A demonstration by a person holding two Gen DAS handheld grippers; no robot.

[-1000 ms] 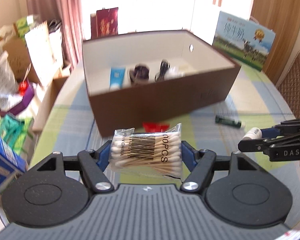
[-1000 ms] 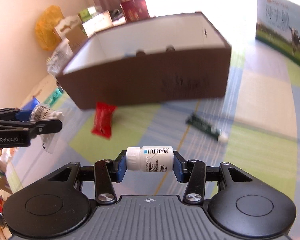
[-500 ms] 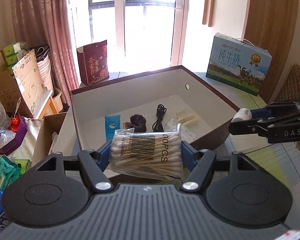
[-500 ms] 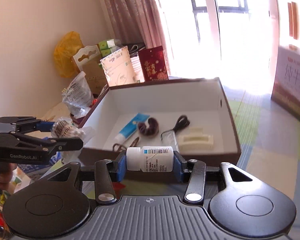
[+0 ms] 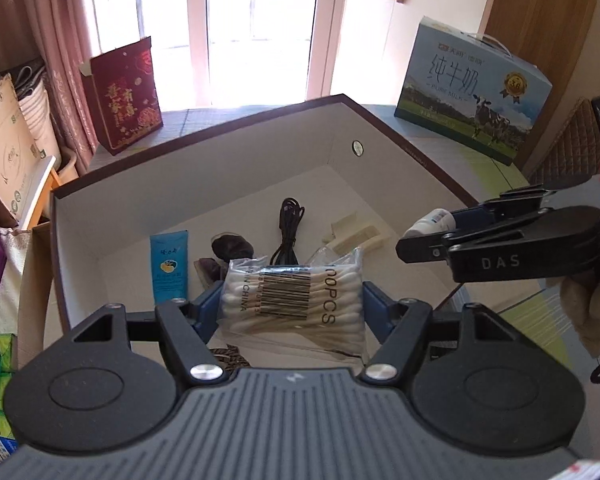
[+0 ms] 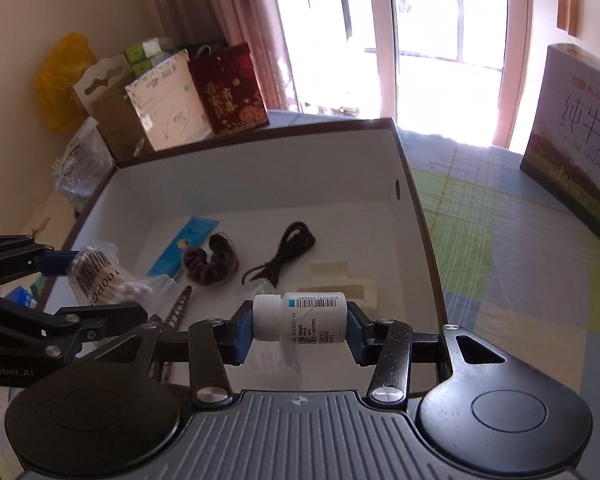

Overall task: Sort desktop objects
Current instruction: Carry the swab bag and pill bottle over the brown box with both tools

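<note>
My left gripper [image 5: 292, 304] is shut on a clear bag of cotton swabs [image 5: 296, 300] and hangs over the near left part of the open brown box [image 5: 400, 144]. My right gripper [image 6: 300, 324] is shut on a small white pill bottle [image 6: 300, 316], held sideways above the box's near right part. Each gripper shows in the other's view: the right gripper [image 5: 428, 236] at the right, the left gripper [image 6: 72, 280] with the swab bag [image 6: 100, 280] at the left. On the box floor lie a blue tube [image 5: 168, 268], a dark scrunchie [image 6: 210, 260], a black cable [image 6: 284, 252] and cream plastic pieces [image 6: 340, 280].
A milk carton box [image 5: 472, 92] stands on the checked tablecloth [image 6: 500, 264] to the box's right. A dark red gift bag [image 5: 126, 96] is behind the box. Cardboard boxes and bags [image 6: 132, 104] crowd the floor at the left. A quilted chair back [image 5: 568, 152] is at the far right.
Both grippers have travelled forward from the table in front of the box to above its open top, each still holding its object. The red packet and green tube on the table are out of view.
</note>
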